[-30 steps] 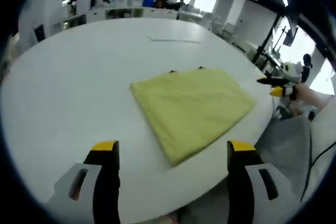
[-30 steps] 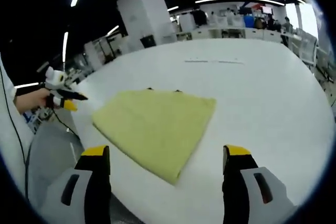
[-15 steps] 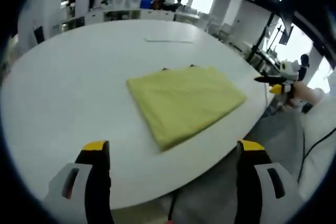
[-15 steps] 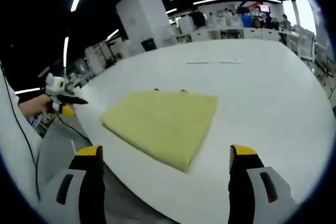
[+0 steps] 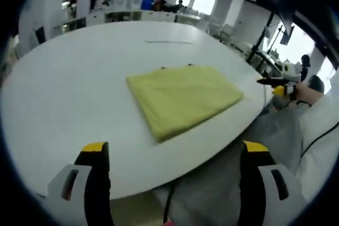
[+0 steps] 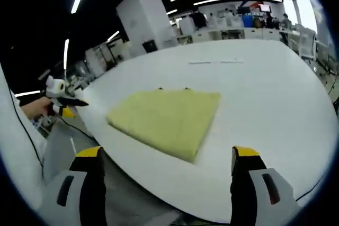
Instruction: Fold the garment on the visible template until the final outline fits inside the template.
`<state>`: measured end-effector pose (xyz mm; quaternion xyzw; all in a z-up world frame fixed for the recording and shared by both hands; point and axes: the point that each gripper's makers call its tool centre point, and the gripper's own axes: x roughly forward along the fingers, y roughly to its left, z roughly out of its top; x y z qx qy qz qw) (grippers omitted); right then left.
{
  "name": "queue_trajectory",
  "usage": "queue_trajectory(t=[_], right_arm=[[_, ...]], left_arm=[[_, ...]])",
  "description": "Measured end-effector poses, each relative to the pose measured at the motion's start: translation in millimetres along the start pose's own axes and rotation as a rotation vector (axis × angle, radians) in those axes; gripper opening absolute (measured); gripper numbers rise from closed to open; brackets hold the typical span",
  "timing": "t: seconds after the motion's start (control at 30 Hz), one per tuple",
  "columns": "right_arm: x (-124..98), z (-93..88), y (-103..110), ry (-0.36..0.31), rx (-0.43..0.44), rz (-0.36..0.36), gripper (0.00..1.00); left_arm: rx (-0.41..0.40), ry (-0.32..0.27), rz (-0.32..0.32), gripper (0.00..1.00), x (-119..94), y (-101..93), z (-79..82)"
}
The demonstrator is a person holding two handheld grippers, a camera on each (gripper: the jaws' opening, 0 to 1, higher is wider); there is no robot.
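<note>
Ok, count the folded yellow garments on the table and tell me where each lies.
1. The folded yellow garment lies flat on the white table, near its edge; nothing else like it shows.

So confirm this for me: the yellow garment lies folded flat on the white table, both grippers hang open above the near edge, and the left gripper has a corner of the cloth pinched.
Not quite. The left gripper pinches nothing: the left gripper view shows its jaws wide apart, short of the folded yellow garment. The rest holds: the garment lies flat on the white table, and the right gripper is open too.
</note>
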<state>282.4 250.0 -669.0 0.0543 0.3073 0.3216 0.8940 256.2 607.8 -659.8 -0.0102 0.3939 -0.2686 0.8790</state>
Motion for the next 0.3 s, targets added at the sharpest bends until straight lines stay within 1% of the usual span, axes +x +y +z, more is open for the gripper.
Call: queue_trajectory(t=[0.23, 0.3], right_arm=[[-4.4, -1.1, -0.2, 0.004, -0.004, -0.006, 0.99], [-6.7, 1.2, 0.9, 0.003, -0.007, -0.007, 0.99]], left_arm=[[0.005, -0.006, 0.003, 0.99, -4.0, -3.2, 1.7], [0.001, -0.014, 0.008, 0.99, -6.8, -2.7, 3.8]])
